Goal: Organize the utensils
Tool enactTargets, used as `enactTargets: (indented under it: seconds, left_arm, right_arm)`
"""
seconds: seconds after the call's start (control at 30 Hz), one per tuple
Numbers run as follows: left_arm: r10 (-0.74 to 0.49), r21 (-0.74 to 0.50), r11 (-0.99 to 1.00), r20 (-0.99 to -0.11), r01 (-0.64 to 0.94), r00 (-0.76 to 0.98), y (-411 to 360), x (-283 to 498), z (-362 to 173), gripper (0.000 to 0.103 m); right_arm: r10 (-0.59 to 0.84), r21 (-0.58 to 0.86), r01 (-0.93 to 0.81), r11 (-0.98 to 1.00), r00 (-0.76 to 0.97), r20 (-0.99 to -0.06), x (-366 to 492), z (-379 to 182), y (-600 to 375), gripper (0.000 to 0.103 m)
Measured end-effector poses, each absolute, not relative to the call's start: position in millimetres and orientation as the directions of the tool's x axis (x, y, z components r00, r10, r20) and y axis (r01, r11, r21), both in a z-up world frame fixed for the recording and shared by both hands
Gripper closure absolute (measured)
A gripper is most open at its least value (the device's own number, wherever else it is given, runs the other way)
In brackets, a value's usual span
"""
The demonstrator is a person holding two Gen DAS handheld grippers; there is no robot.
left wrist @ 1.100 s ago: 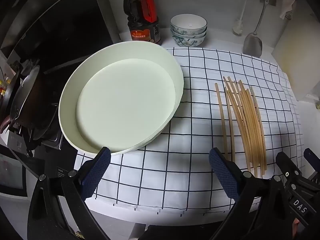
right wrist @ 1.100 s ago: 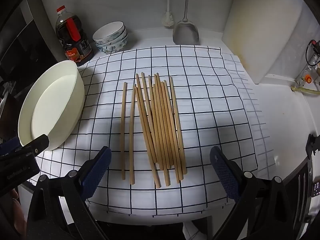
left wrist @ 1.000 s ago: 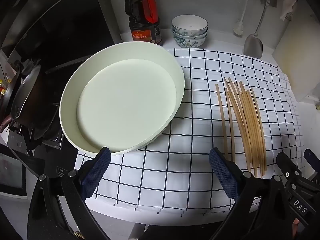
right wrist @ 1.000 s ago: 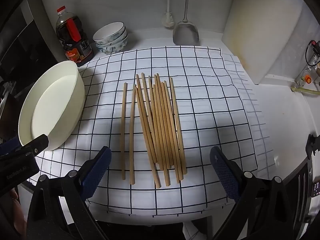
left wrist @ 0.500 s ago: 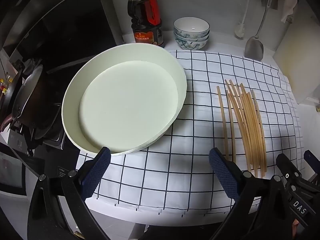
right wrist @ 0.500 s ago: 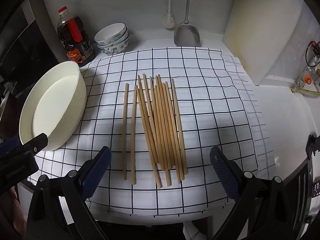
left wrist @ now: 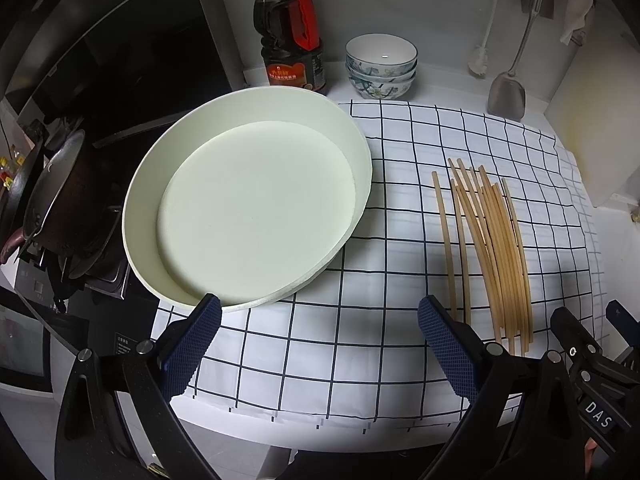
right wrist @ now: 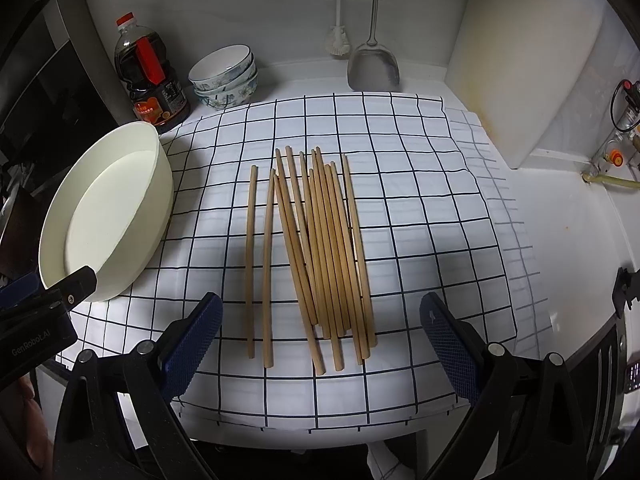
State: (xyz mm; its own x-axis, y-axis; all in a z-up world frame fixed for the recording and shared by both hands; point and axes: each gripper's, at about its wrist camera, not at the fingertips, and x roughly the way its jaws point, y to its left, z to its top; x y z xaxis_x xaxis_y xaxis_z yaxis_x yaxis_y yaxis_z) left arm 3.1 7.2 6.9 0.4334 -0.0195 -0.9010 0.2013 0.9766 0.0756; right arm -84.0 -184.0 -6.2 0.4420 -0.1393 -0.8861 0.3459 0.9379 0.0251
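Several wooden chopsticks (right wrist: 320,248) lie side by side on a white checked cloth (right wrist: 420,220); two lie slightly apart on the left of the bunch. They also show at the right of the left wrist view (left wrist: 488,248). A large, empty, cream oval dish (left wrist: 248,208) sits at the cloth's left edge, also in the right wrist view (right wrist: 108,216). My left gripper (left wrist: 320,344) is open and empty above the cloth's near edge, in front of the dish. My right gripper (right wrist: 320,344) is open and empty, hovering just before the near ends of the chopsticks.
At the back stand a dark sauce bottle (left wrist: 292,40), stacked patterned bowls (left wrist: 380,66), a hanging metal spatula (right wrist: 374,60) and a brush (right wrist: 338,40). A white cutting board (right wrist: 528,60) leans at the right. A stove with a pan (left wrist: 52,200) is at the left.
Both views shifted slightly downward, as both grippers eased a little forward or up. Nothing on the cloth moved; both grippers stayed open.
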Motion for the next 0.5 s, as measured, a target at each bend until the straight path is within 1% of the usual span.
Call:
enactTargets:
  seconds: [0.5]
  left_arm:
    - [-0.015, 0.082, 0.976, -0.899, 0.202, 0.437, 1.8, -1.2, 3.2, 0.006]
  right_arm:
    - [-0.138, 0.027, 0.346, 0.938, 0.444, -0.885, -86.2, -7.5, -183.1, 0.009]
